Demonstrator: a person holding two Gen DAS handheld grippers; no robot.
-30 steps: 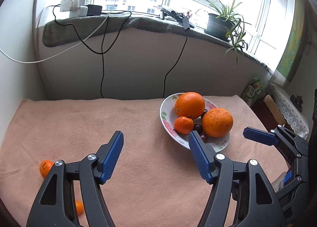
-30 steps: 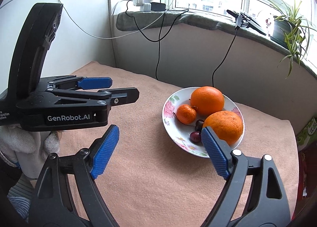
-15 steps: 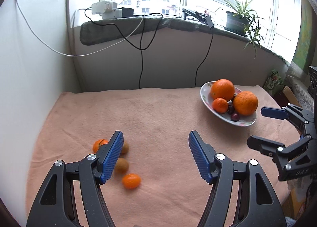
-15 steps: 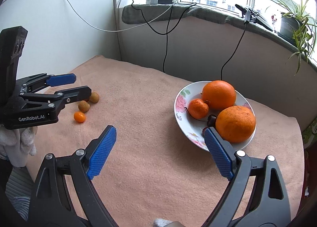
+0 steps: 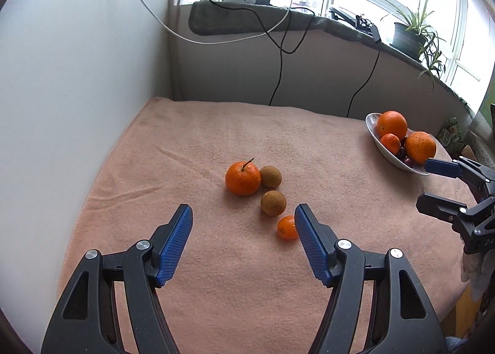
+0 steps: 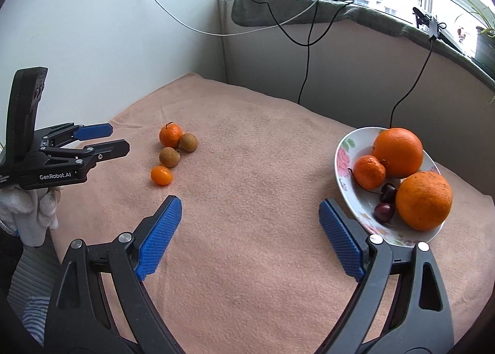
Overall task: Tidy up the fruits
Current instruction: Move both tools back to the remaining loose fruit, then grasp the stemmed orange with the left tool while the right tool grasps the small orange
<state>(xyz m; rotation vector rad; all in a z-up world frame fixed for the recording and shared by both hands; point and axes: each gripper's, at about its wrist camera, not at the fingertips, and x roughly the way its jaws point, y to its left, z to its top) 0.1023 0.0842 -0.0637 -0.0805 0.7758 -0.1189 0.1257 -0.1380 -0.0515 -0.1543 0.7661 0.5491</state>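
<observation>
On the pink towel lie a stemmed tangerine (image 5: 243, 178), two brown round fruits (image 5: 270, 177) (image 5: 273, 202) and a small kumquat (image 5: 287, 228). My left gripper (image 5: 243, 219) hovers open just short of them, the kumquat beside its right pad, nothing between the pads. The same cluster shows in the right wrist view, tangerine (image 6: 170, 135) and kumquat (image 6: 161, 175), with the left gripper (image 6: 119, 138) to their left. A flowered plate (image 6: 345, 156) carries two big oranges (image 6: 398, 152) (image 6: 423, 200), a tangerine (image 6: 369, 172) and two cherries. My right gripper (image 6: 250, 210) is open and empty, left of the plate.
A white wall borders the towel (image 5: 216, 143) on the left and a low grey wall stands behind it. Cables (image 5: 278, 69) hang down from the windowsill, which holds power adapters and a potted plant (image 5: 410, 35). A gloved hand (image 6: 29, 215) holds the left gripper.
My left gripper has swung left, away from the plate, and come down toward the loose fruit cluster. The right gripper has shifted a little, and the plate now sits at its right side.
</observation>
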